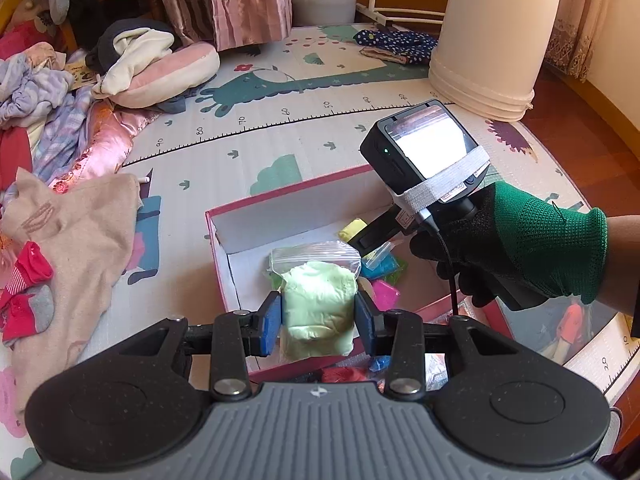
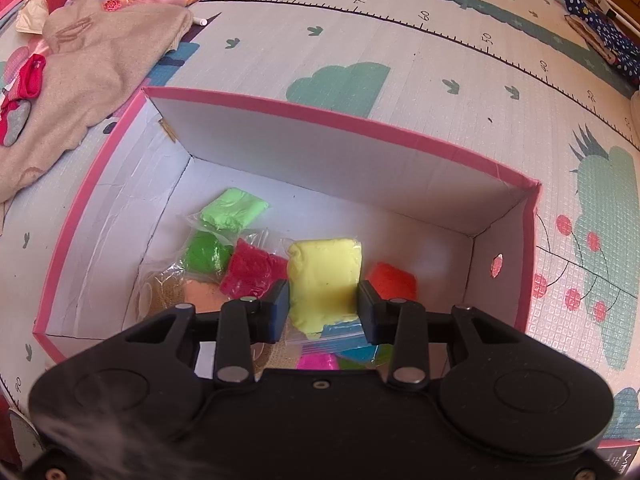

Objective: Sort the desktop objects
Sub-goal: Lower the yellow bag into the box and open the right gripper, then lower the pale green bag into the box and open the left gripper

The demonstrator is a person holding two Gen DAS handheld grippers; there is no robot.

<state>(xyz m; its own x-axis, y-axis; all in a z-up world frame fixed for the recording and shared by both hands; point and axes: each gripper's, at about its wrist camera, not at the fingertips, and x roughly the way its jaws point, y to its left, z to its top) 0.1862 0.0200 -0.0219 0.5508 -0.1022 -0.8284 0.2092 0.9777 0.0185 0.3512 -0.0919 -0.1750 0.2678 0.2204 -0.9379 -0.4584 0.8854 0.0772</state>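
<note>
A pink-rimmed cardboard box (image 1: 280, 196) with white inner walls sits on the play mat; it also shows in the right wrist view (image 2: 320, 116). My left gripper (image 1: 318, 316) is shut on a pale green clay bag (image 1: 318, 304) and holds it over the box's near edge. My right gripper (image 2: 323, 308) is shut on a yellow clay bag (image 2: 324, 276) inside the box, above other bags: light green (image 2: 234, 208), dark green (image 2: 206, 256), red (image 2: 250, 270), orange (image 2: 392, 282). In the left wrist view the right gripper's body (image 1: 428, 160) reaches into the box from the right, held by a green-gloved hand.
The printed play mat (image 1: 304, 132) covers the floor. A beige garment (image 1: 76, 232) and a pile of clothes (image 1: 44, 112) lie left of the box. A pink cushion (image 1: 168, 76) lies behind. A white upturned bucket (image 1: 492, 40) stands at the back right.
</note>
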